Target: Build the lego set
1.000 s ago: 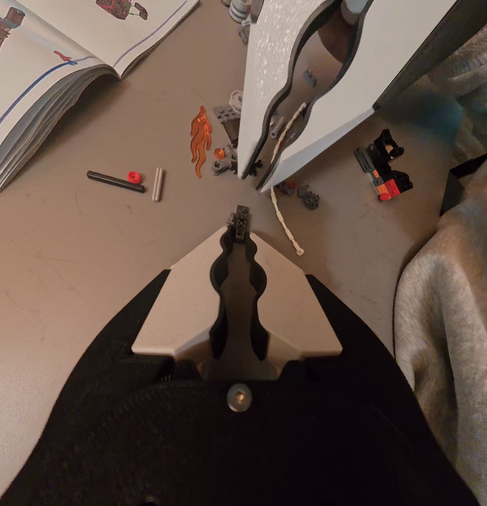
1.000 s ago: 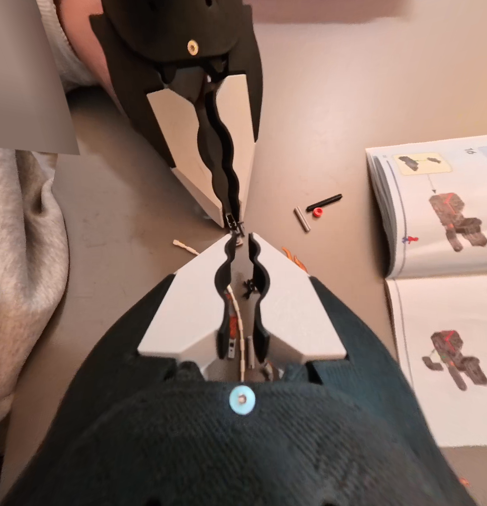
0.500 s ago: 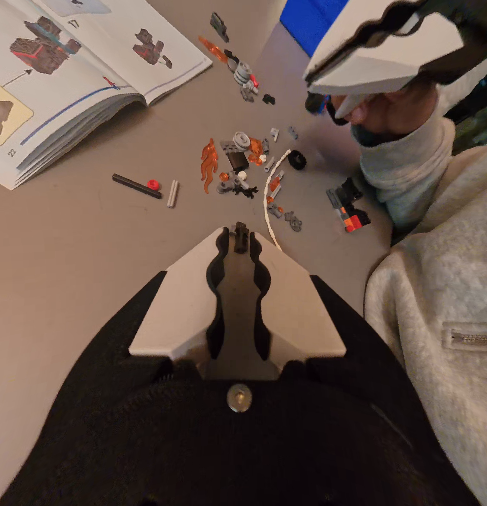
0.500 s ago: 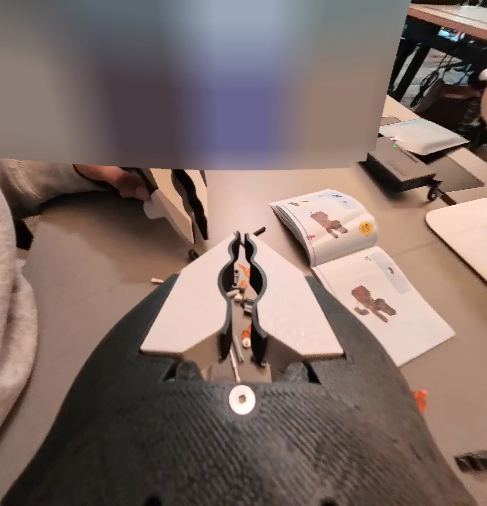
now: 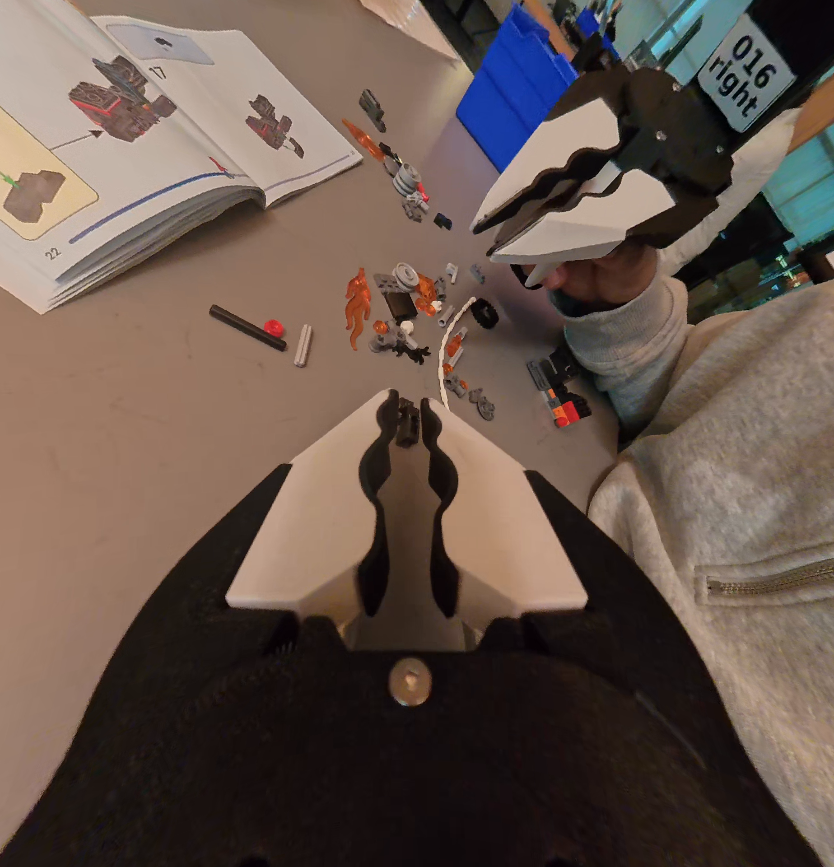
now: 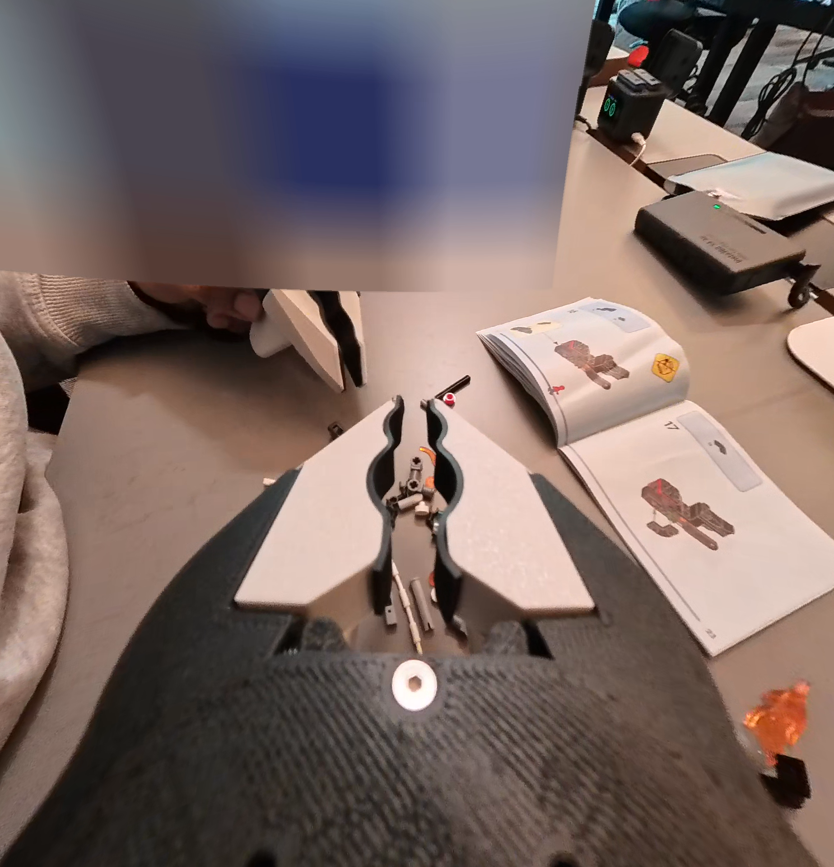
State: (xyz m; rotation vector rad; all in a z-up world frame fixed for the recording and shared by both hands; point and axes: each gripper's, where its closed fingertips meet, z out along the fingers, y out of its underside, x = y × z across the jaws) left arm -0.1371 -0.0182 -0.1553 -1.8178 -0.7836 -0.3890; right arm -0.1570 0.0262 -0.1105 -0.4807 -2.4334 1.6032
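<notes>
One small dark piece [image 5: 407, 422] is clamped at centre frame by the left gripper [image 5: 408, 413]; the right gripper [image 6: 412, 406], slightly parted, seemingly holds nothing.

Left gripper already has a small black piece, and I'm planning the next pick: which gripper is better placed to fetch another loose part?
Right, probably. The right gripper is open and empty above the loose parts. The left gripper is shut on the small black piece.

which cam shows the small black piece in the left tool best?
Left wrist view: the small black piece sits centred between the left tool tips, unobstructed. In the right wrist view, only the left tool shows farther off; the piece can't be made out.
</notes>
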